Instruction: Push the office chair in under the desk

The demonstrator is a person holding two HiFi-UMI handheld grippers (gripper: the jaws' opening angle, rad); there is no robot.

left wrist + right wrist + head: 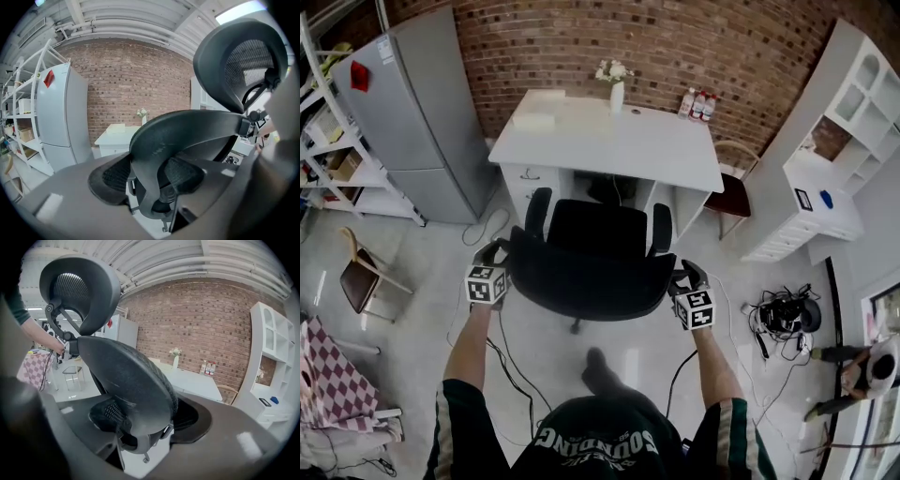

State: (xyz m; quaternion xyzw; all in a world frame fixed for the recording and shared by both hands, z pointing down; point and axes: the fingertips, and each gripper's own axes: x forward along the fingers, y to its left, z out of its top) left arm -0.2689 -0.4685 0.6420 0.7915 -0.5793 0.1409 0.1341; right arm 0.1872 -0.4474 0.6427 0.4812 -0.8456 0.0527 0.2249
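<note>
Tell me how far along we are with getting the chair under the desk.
Done: the office chair faces the desk, squarely at its knee opening, and both grippers are clamped on the backrest, left gripper on its left edge, right gripper on its right. In hand: the push itself. Left: the seat and armrests sit in front of the desk's edge, so the chair needs rolling further in.
</note>
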